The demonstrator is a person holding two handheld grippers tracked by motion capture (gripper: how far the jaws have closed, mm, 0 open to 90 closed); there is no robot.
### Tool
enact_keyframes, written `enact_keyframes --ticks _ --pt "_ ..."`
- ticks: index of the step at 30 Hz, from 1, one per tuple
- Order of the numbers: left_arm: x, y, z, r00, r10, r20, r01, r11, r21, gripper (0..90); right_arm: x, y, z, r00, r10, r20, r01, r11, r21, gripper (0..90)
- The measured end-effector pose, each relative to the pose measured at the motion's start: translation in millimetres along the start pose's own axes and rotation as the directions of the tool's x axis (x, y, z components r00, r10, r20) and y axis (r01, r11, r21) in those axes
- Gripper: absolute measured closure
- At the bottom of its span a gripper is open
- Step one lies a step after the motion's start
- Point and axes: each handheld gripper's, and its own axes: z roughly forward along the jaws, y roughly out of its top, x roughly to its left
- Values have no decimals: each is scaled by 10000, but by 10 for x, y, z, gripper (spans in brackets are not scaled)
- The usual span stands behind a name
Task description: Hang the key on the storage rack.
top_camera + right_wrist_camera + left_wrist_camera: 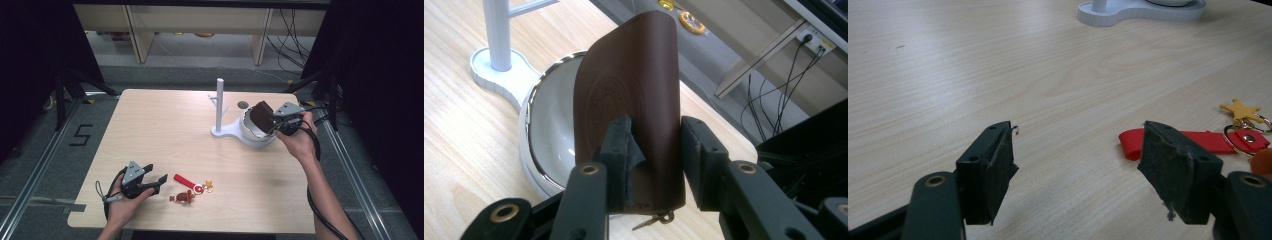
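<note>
White stand [220,107] with upright post and round bowl-shaped dish [250,131], taken as landmark on the wooden table [165,130]. Well toward the person from the stand lie a red strap keychain [186,180] with a yellow star charm [208,185] and a small brown figure [184,197]; just beside them, the left gripper [161,181] rests with jaws apart, nothing between them. Over the dish, the right gripper [654,150] is clamped on a brown leather pouch [631,90], smooth, round-cornered, faintly embossed with a circular mark, held upright, a small metal clasp at its lower edge
</note>
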Motion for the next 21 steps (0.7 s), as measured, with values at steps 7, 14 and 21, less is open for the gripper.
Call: enact_keyframes --ticks 7,14,21 --pt "-2 0 1 10000 0 6 0 10000 5 288 16 13 51 9999 -152 -31 152 9999 -37 666" --pt "-5 1 2 10000 -11 25 11 10000 13 288 37 6 106 9991 -396 -146 397 9992 61 659" --pt "-9 1 1 10000 25 22 -25 10000 35 288 52 -11 178 9981 -595 -173 597 9981 130 650"
